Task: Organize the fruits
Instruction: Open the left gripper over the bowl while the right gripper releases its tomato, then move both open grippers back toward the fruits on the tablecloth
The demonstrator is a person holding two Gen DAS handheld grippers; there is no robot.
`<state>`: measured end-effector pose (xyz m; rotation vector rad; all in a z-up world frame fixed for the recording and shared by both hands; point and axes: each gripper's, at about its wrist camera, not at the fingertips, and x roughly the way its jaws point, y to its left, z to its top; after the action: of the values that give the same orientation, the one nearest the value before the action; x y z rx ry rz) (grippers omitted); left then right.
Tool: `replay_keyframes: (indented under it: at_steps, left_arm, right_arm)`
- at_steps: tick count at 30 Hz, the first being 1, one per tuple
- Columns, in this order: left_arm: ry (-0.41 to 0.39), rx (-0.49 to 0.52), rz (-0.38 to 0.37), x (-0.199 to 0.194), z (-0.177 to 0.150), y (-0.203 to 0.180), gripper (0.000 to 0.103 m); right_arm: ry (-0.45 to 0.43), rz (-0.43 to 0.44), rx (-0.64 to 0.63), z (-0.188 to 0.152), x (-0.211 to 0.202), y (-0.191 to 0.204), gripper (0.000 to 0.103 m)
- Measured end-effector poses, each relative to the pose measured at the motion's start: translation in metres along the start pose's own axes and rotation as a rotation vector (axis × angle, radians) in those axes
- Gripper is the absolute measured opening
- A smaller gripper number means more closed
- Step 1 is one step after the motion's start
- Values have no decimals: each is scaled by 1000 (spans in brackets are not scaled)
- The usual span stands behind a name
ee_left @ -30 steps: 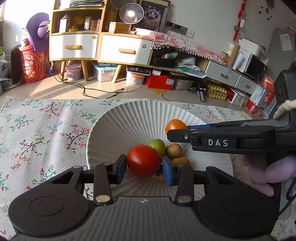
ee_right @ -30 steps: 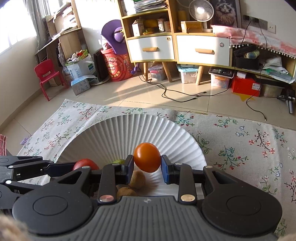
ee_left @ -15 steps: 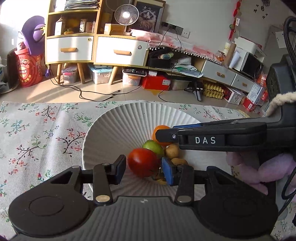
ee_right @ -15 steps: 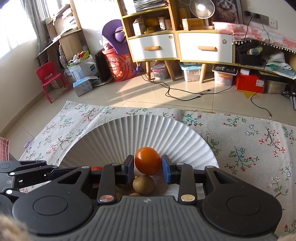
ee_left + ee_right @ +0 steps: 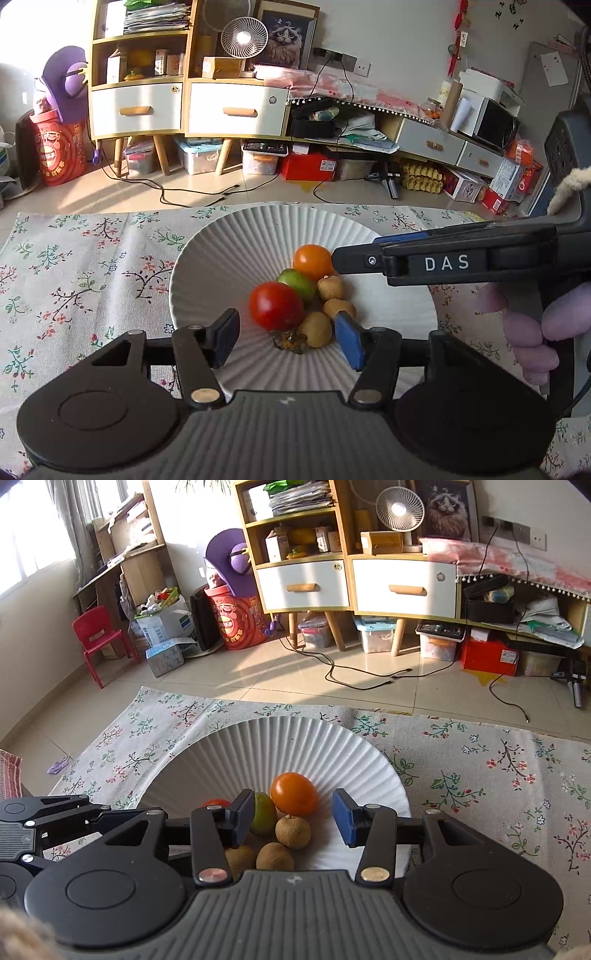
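Observation:
A white ribbed plate (image 5: pixel 236 251) (image 5: pixel 295 746) lies on the flowered cloth. In it rest a red tomato (image 5: pixel 276 305), a green fruit (image 5: pixel 297 283) (image 5: pixel 263 814), an orange fruit (image 5: pixel 313 261) (image 5: pixel 294 794) and three brown kiwis (image 5: pixel 331 288) (image 5: pixel 293 832). My left gripper (image 5: pixel 286 341) is open and empty just in front of the tomato. My right gripper (image 5: pixel 293 818) is open and empty just behind the orange fruit; in the left wrist view it (image 5: pixel 373 254) reaches in from the right.
The flowered tablecloth (image 5: pixel 81 266) (image 5: pixel 498 775) covers the table around the plate. Beyond the far table edge are a tiled floor with cables (image 5: pixel 369 679), yellow-white drawers (image 5: pixel 184 107) and a red child's chair (image 5: pixel 98 638).
Both grippers opened and let go. The tomato and the orange fruit now rest in the plate with the other fruit. Both grippers drew back a little.

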<state>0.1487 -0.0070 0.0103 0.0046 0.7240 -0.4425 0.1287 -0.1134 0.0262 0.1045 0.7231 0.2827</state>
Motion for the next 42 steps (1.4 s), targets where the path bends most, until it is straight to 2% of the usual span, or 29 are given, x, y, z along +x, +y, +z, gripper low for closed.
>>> replay_keyframes:
  at_steps: [6, 10, 14, 22, 26, 34, 39, 42]
  left_arm:
    - [-1, 22, 8, -17, -7, -5, 68]
    - [7, 24, 8, -28, -18, -8, 71]
    - [12, 32, 20, -37, -28, -11, 80]
    - [49, 30, 32, -46, -44, -15, 83]
    - [55, 25, 41, -52, -53, -17, 90]
    - [82, 14, 53, -59, -70, -19, 93]
    - [92, 18, 61, -63, -82, -20, 98]
    - [96, 40, 61, -65, -88, -23, 99]
  right_arm:
    - [-17, -4, 5, -6, -18, 3, 53]
    - [-23, -7, 8, -16, -30, 2, 59]
    - [-18, -14, 6, -25, -38, 2, 65]
    - [-13, -20, -14, -45, -57, 8, 74]
    - [-10, -8, -14, -53, -64, 10, 79]
    - [4, 2, -20, -71, -72, 14, 87]
    - [2, 1, -10, -83, -79, 17, 100]
    - [16, -1, -3, -94, -79, 18, 101]
